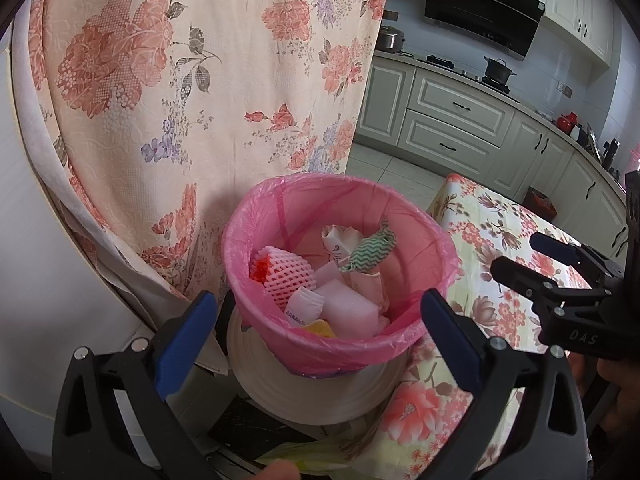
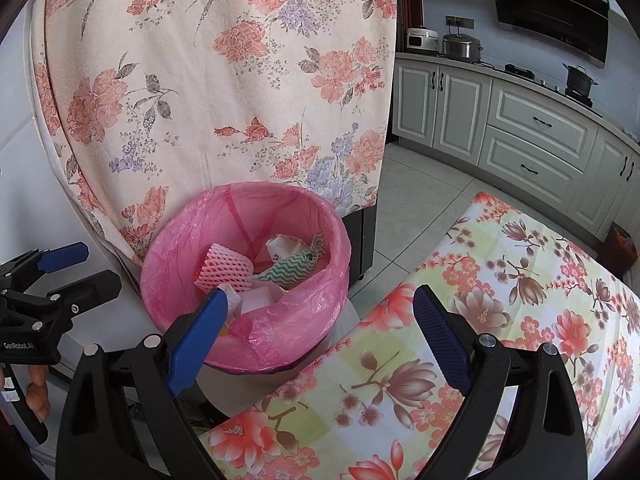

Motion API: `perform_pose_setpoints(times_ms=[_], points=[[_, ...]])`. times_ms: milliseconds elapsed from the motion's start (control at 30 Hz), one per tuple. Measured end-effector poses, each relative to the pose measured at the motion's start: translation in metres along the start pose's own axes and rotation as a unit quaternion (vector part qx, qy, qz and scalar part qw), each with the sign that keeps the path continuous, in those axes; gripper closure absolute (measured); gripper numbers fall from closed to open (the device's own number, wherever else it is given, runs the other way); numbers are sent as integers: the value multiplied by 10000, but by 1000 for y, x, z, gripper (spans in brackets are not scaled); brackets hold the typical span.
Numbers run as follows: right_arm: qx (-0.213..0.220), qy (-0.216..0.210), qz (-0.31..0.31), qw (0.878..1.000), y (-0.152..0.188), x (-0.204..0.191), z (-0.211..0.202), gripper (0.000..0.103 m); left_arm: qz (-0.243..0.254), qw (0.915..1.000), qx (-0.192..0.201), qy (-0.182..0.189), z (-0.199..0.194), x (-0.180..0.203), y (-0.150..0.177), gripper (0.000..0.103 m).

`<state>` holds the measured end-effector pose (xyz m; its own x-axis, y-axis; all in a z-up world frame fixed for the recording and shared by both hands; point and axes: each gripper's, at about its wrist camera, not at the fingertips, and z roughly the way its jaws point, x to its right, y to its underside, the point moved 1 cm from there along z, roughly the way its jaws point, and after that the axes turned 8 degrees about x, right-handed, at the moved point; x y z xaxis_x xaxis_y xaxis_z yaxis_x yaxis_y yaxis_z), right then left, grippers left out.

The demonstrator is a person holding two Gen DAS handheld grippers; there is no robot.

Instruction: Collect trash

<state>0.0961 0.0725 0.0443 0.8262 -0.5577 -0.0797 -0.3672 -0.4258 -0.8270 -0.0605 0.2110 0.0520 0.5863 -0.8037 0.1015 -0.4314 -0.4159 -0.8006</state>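
- Pink-lined bin (image 1: 340,264): sitting at twelve o'clock, holding foam net (image 1: 284,276) and wrappers.
- Left gripper (image 1: 316,320): I am holding it wide, empty.
- Right gripper (image 2: 320,320): gaping wide, empty, over floral tablecloth (image 2: 500,320).

L tongs (image 1: 318,320) agape, empty | R tongs (image 2: 320,316) agape, empty

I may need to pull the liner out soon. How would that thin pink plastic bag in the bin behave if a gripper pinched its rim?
The thin pink plastic bag looks floppy: its folded-over rim is wrinkled and slack. It would probably stretch or tear under a hard pull. Its load, such as the pink foam fruit net and crumpled paper, looks light.
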Motion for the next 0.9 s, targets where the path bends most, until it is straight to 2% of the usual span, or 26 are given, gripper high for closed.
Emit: perform_pose_setpoints(times_ms=[400, 533, 900], points=[[-16, 2, 16, 10000, 2, 0, 0, 15, 54, 10000, -3, 11, 0, 0, 1, 5], [-22, 1, 17, 10000, 2, 0, 1, 15, 91, 9998, 56, -157, 0, -2, 2, 5], [-25, -5, 34, 10000, 5, 2, 2, 15, 38, 9998, -3, -198, 1, -4, 0, 5]])
